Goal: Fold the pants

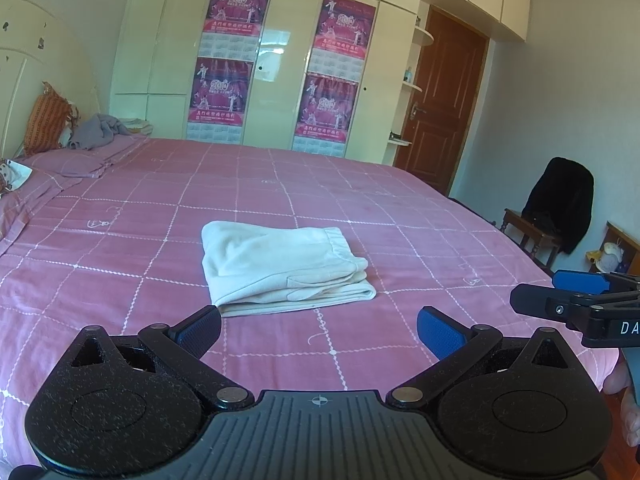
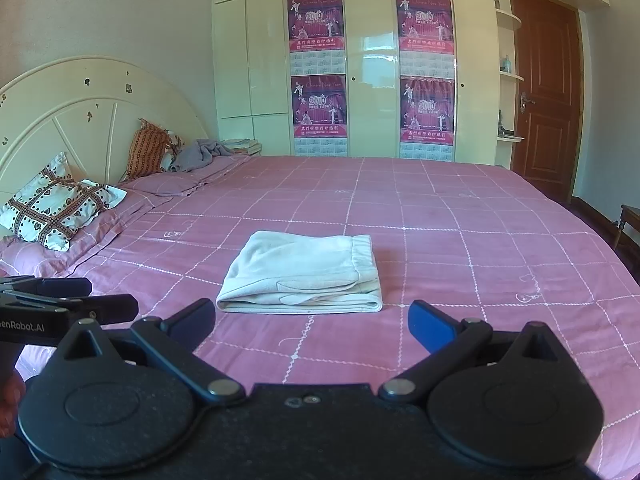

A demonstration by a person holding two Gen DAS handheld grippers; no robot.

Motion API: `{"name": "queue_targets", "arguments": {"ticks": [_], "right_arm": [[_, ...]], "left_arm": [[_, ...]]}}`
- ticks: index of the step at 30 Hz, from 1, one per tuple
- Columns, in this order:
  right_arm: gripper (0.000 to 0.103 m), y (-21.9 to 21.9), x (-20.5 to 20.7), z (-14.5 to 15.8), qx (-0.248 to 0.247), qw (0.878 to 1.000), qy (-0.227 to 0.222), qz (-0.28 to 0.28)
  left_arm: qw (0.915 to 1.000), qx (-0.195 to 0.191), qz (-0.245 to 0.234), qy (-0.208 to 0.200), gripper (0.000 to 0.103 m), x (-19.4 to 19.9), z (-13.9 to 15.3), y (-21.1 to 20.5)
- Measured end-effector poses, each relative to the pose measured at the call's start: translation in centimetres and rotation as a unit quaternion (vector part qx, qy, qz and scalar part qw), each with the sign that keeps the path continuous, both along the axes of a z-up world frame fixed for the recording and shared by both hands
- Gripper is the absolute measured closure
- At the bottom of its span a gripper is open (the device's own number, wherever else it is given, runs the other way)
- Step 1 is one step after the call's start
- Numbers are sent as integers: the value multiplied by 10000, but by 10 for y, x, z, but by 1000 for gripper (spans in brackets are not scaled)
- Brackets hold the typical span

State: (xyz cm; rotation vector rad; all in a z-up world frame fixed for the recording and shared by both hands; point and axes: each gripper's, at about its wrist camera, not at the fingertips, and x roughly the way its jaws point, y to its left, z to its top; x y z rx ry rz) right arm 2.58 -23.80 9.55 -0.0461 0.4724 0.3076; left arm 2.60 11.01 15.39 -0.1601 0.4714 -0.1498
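Two grippers hover low over the bed, and neither one has anything in its grasp. Centre of the left wrist view, the cream pants [image 1: 280,266] lie folded into a compact stack on the pink checked bedspread [image 1: 400,208], waistband toward the right side of the bundle. The left gripper [image 1: 319,332] fills the bottom of that frame, jaws spread wide, blue pads flanking bare bedspread just short of the pants' near edge, not touching the cloth. At the right edge of the same frame the right gripper [image 1: 560,292] pokes in sideways, well apart from the stack.

Over to the right wrist view: same story. The right gripper [image 2: 312,322] sits at the bottom, jaws gaping wide with nothing between them, and the folded pants [image 2: 304,272] rest mid-frame just beyond the fingertips. The left gripper [image 2: 76,300] juts in at the lower left, its own jaws too side-on here to judge.

Upper left of this frame shows the cream headboard [image 2: 80,108], with a patterned pillow [image 2: 56,204] below it. Along the back wall stands the wardrobe [image 2: 368,60], posters on its doors, and a brown door [image 2: 548,92] at the right.
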Motion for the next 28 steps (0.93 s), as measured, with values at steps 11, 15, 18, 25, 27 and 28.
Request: {"name": "queue_targets", "arguments": {"ticks": [11,15,18,25,27,28], "right_arm": [[0,0,0,0,-3,10000,-3,-2],[0,0,0,0,-3,10000,-4,-2],[0,1,0,0,-6,10000,-5,-5],[0,0,1,-1,-13,10000,-17,-36],[0,0,2,-1,-22,10000,-16,-37],[0,0,2,-1,-24,10000,-18,-44]], "left_arm": [[10000,-52,-60,-19,0,-1,2,2],[9999,-7,-82,-139,0,-3,2,1],[9996,21,-74,-278,0,-5,3,1],[9989,-76,-245,-404,0,-6,5,1],[9988,-141,-260,-391,0,-5,5,1],[9989,-167,-220,-371,0,-5,5,1]]}}
